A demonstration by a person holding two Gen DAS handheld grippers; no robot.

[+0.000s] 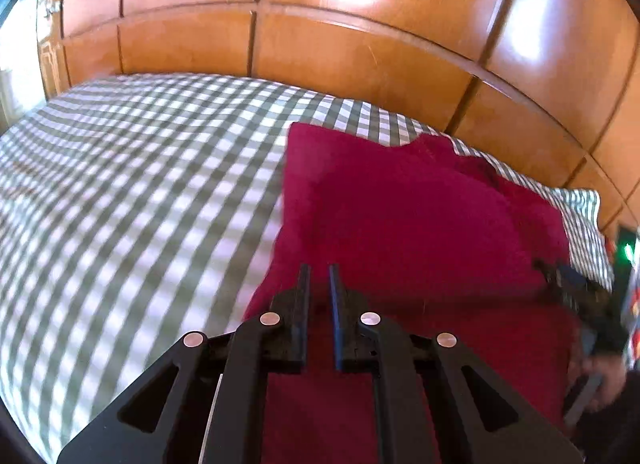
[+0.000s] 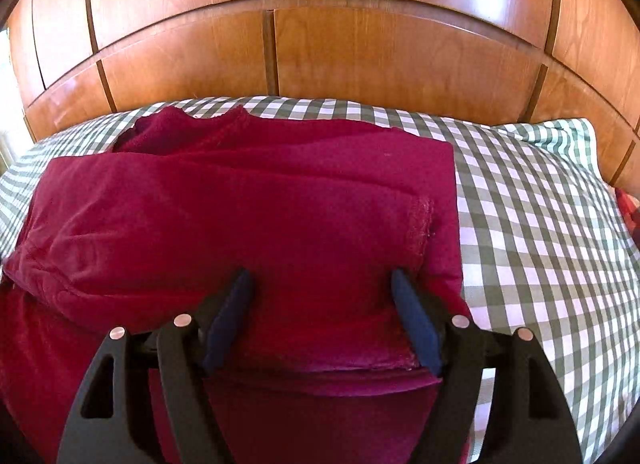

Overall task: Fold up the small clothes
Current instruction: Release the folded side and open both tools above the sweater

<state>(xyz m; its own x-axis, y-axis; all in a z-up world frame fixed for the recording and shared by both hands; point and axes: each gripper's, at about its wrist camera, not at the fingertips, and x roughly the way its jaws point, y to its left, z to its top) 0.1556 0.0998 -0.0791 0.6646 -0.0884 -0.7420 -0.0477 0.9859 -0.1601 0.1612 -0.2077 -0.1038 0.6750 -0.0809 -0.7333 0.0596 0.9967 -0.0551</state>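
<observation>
A dark red garment (image 1: 400,215) lies partly folded on the checked bed sheet (image 1: 140,183). My left gripper (image 1: 319,268) hovers over its left edge with its fingers nearly together and no cloth visibly pinched. In the right wrist view the garment (image 2: 240,203) shows a folded layer on top, with a stitched hem near its right side. My right gripper (image 2: 320,276) stands wide open above the near edge of that layer, and the cloth lies under and between the blue pads (image 2: 412,316) without being pressed. The right gripper (image 1: 572,288) also shows blurred at the right of the left wrist view.
Glossy wooden panels (image 2: 360,43) rise directly behind the bed. The green and white checked sheet (image 2: 540,223) stretches away on both sides of the garment. A person's hand (image 1: 604,380) holds the right gripper. A red patterned thing (image 2: 628,207) peeks in at the far right edge.
</observation>
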